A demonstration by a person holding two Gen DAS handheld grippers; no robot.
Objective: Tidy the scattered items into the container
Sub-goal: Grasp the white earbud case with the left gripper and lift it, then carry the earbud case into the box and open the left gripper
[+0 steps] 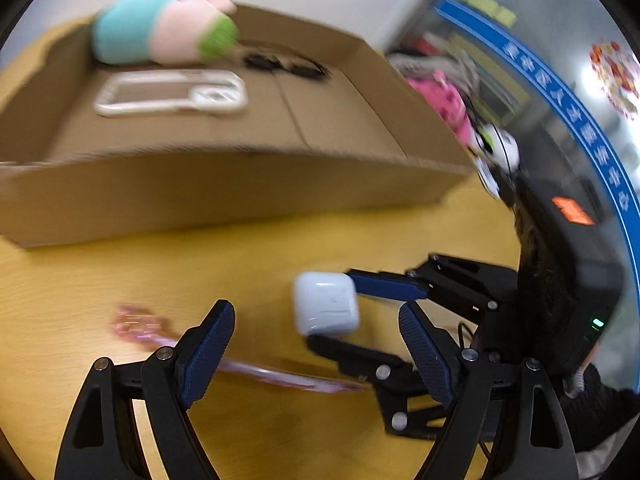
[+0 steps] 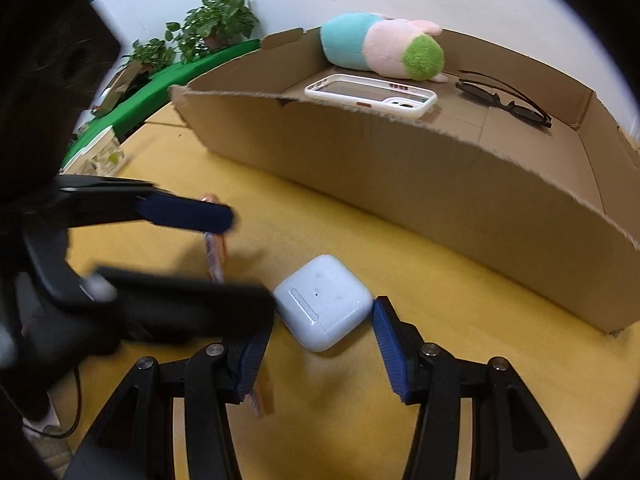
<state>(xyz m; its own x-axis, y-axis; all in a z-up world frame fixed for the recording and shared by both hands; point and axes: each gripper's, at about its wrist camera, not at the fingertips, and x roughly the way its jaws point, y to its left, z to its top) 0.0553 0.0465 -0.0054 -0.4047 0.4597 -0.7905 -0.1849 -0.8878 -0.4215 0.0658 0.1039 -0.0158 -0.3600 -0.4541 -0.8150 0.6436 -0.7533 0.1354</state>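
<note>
A white earbud case point(image 2: 324, 308) lies on the yellow table between the fingers of my right gripper point(image 2: 320, 340), which is open around it; it also shows in the left wrist view point(image 1: 326, 304). A pink pen point(image 1: 240, 364) lies on the table under my left gripper point(image 1: 316, 344), which is open and empty; the pen also shows in the right wrist view point(image 2: 214, 248). The cardboard box point(image 2: 400, 152) holds a plush toy point(image 2: 384, 50), a white phone case point(image 2: 370, 94) and black sunglasses point(image 2: 504, 98).
Potted plants point(image 2: 212, 24) and a green ledge point(image 2: 160, 80) stand at the far left. A small carton point(image 2: 102, 156) sits at the table's left edge. Pink and white objects point(image 1: 452, 108) lie right of the box.
</note>
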